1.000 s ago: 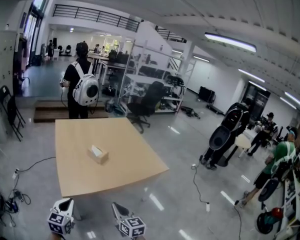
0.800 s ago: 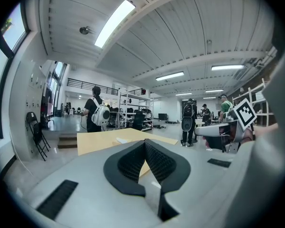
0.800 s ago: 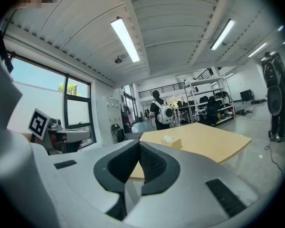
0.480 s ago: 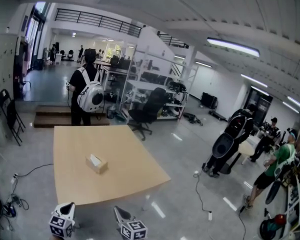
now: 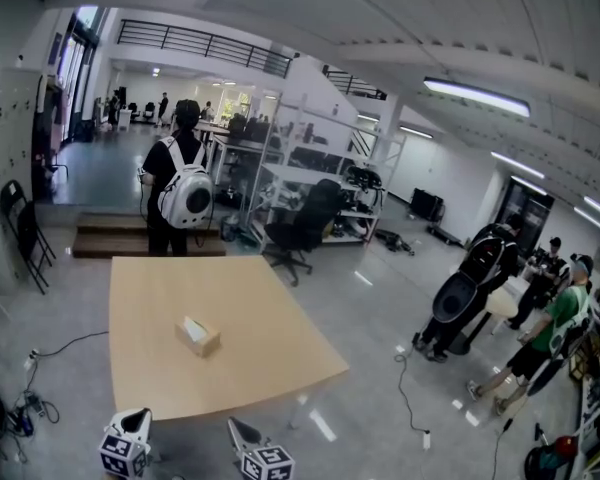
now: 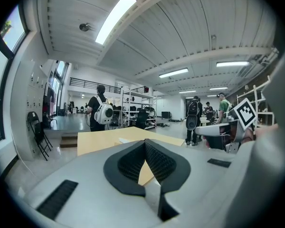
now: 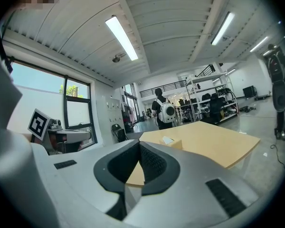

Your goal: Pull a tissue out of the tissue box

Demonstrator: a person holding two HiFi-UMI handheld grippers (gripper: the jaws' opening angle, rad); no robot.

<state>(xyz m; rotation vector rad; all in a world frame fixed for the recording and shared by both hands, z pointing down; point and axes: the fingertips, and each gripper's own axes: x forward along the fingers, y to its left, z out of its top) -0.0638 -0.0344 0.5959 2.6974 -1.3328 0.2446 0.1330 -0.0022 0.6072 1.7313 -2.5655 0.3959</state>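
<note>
A: The left tool [image 6: 145, 147] and right tool [image 7: 139, 148]?
B: Each closed tight, nothing between the jaws (both short of the near edge of the desk [image 5: 270, 368]).
A: And the tissue box [image 5: 197, 335]?
B: Mid-desk, well apart from both.

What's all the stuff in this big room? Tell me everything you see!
table: one, light brown, middle of the floor
tissue box: one, tan, white tissue poking up, on the table
person with backpack: one, dark clothes, white backpack, beyond the table
office chair: one, black, past the table's far right corner
folding chair: at least one, black, left wall
other people: at least three, one in green, far right
left claw: one, grey, shut, bottom edge
right claw: one, grey, shut, bottom edge
</note>
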